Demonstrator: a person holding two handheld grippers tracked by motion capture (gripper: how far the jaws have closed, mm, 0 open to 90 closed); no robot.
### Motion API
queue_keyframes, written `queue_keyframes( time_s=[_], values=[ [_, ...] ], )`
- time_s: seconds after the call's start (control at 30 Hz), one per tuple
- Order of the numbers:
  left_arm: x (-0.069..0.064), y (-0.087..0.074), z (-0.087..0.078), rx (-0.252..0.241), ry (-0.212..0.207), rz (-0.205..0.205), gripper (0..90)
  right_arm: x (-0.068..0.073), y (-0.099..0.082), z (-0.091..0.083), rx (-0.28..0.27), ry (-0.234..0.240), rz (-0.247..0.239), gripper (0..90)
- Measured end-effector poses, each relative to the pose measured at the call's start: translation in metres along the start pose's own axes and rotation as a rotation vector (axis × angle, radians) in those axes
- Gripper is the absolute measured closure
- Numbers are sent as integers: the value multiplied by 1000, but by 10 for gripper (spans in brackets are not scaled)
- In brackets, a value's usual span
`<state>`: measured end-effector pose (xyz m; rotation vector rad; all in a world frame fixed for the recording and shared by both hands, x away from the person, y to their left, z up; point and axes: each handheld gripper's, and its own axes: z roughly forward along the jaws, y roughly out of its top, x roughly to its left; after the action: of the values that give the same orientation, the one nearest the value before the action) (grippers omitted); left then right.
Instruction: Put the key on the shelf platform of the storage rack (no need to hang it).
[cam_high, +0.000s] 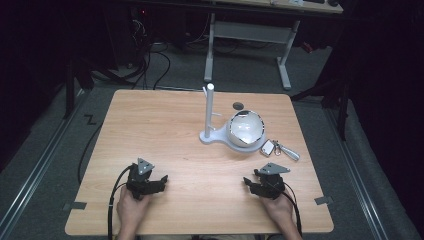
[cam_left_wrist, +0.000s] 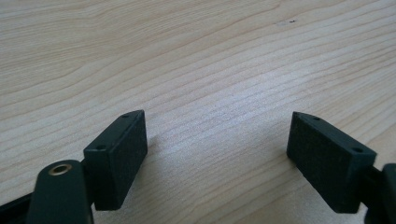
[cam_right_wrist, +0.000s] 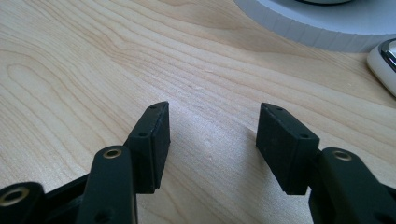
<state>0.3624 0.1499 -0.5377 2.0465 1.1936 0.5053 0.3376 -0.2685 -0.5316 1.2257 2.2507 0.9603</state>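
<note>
High view: the left gripper (cam_high: 161, 181) and right gripper (cam_high: 248, 182) rest low on the light wooden table (cam_high: 165, 130), both empty. The white and silver key fob with keys (cam_high: 276, 148) lies right of centre, beside the white stand with upright post and round mirror (cam_high: 239, 131), untouched. Work appears not begun.

Left gripper view: jaws wide over bare wood.

Right gripper view: jaws wide, nothing between; the fob's edge (cam_right_wrist: 385, 63) sits at upper right.

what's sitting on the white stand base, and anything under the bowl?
On the white stand base: an upright white post and a round glossy bowl, empty as far as the glare shows. Whatever lies beneath the bowl is covered. Keys lie beside it on the table.
</note>
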Motion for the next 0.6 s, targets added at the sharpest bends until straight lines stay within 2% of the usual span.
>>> queue_keyframes(
  time_s=[0.6],
  values=[
    [0,0,0,0,0,0,206,0,0,0,1,-5,6,438]
  ],
)
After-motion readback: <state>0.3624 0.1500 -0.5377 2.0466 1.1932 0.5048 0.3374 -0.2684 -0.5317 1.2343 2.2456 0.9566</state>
